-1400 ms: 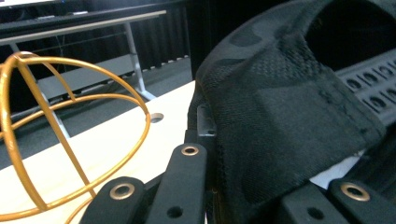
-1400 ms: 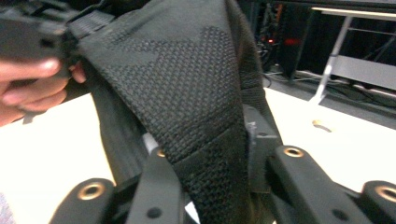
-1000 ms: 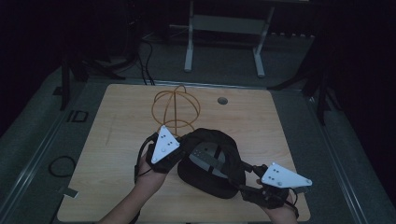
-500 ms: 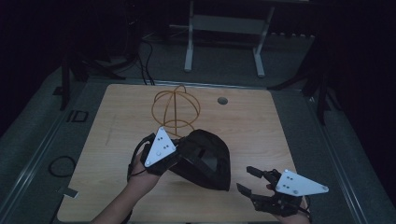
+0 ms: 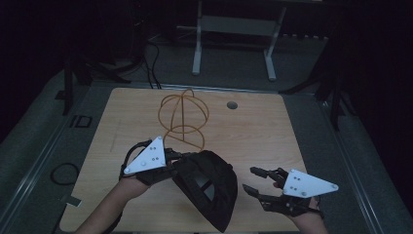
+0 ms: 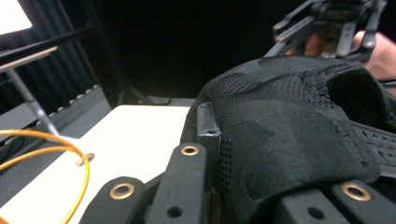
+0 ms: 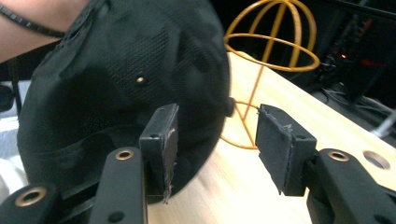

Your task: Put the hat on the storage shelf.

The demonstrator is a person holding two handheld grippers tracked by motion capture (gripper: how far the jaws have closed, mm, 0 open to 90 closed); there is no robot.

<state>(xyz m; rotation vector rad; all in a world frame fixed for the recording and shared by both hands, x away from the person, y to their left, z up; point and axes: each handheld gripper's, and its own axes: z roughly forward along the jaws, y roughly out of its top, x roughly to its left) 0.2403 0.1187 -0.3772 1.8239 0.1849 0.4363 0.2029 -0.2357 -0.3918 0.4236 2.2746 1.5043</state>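
A black cap [image 5: 207,187] hangs tilted above the front of the wooden table [image 5: 253,131], its hollow inside facing the high camera. My left gripper [image 5: 175,165] is shut on the cap's left edge; in the left gripper view the cap's fabric [image 6: 289,126] is pinched between the jaws. My right gripper [image 5: 251,179] stands open to the cap's right, apart from it. In the right gripper view its pads [image 7: 163,140] are wide apart, and the cap [image 7: 130,70] is just beyond the left one. A yellow wire hat stand [image 5: 182,117] stands behind the cap.
A round grommet hole [image 5: 232,105] sits in the table's far middle. Beyond the table are a metal frame's legs [image 5: 197,48] and cables on a dark floor. A cable loop [image 5: 63,173] lies left of the table.
My right gripper has come away from the cap's right edge and drawn back to the right, open. My left gripper has lifted and tilted the cap, carrying it alone.
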